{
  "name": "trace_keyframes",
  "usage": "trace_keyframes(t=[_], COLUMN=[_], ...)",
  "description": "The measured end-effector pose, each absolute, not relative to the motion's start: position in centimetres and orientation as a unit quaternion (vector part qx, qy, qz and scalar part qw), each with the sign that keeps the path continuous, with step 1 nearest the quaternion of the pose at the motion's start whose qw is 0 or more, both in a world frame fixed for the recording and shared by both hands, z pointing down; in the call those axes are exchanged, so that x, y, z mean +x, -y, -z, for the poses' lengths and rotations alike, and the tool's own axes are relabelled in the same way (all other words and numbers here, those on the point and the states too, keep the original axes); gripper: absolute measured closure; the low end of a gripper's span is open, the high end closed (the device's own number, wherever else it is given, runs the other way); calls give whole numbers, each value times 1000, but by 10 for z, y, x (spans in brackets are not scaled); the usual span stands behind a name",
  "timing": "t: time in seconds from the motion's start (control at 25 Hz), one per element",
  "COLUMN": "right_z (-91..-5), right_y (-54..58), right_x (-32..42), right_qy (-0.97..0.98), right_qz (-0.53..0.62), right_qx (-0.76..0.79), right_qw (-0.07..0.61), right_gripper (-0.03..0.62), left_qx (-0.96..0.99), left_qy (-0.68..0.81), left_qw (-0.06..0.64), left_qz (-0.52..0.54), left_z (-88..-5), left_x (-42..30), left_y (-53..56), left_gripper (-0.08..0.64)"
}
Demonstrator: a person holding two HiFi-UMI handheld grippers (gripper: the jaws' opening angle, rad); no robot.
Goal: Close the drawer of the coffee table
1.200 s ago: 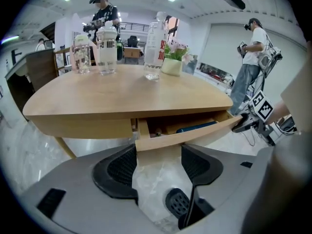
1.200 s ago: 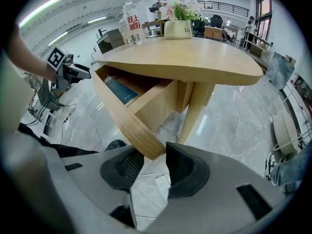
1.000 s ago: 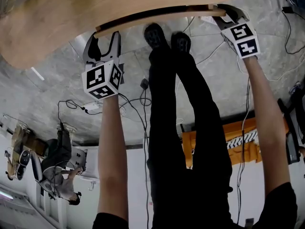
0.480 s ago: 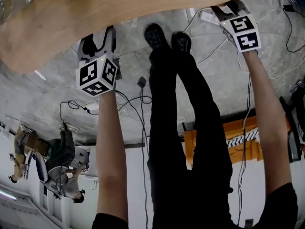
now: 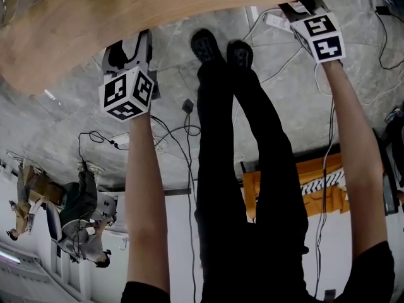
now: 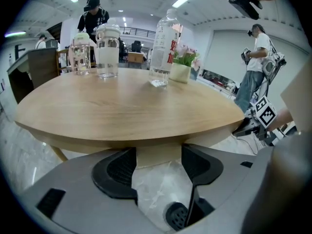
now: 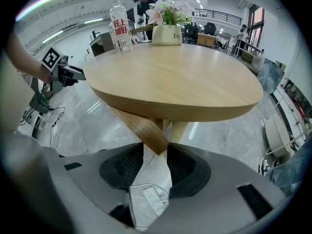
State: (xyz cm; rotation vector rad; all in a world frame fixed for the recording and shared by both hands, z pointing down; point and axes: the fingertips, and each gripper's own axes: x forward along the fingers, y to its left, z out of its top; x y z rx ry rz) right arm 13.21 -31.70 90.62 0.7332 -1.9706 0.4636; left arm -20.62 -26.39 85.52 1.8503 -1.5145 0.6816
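Note:
The round wooden coffee table [image 5: 158, 11] fills the top of the head view; its rim shows no dark drawer gap. My left gripper [image 5: 129, 48] rests at the rim with its jaws open. In the left gripper view, a pale wooden panel [image 6: 158, 155] under the tabletop [image 6: 126, 106] stands right in front of my left gripper [image 6: 158, 168], nothing pinched. At the table's right end my right gripper [image 5: 297, 8] is open too. In the right gripper view only floor and a slanted table leg [image 7: 141, 126] show between the pads of the right gripper [image 7: 155, 172].
On the tabletop stand two glass jars [image 6: 107, 52], a water bottle [image 6: 163, 48] and a flower pot [image 7: 166, 33]. A white power strip [image 5: 276, 23] and cables [image 5: 183, 137] lie on the grey floor by my feet. People stand farther off.
The dark gap of the open drawer under the rim has gone; the front now sits flush. Both grippers have moved toward the table with it.

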Motion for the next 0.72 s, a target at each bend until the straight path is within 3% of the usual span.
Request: trace_keyframes(t=[0.44,0.72], right_z=[-893,-821], right_y=[277,238], right_x=[168,176], right_qy=[780,799], right_qz=[-196,-167], right_qx=[296,287], right_qw=[515,502], right_gripper=[416,414], left_qx=[683,690], left_qy=[575,576], left_qw=[345,342], left_qz=[-290,-275], left_z=[-848,-776], left_x=[-206,-178], left_y=[217,165], left_gripper=[265,265])
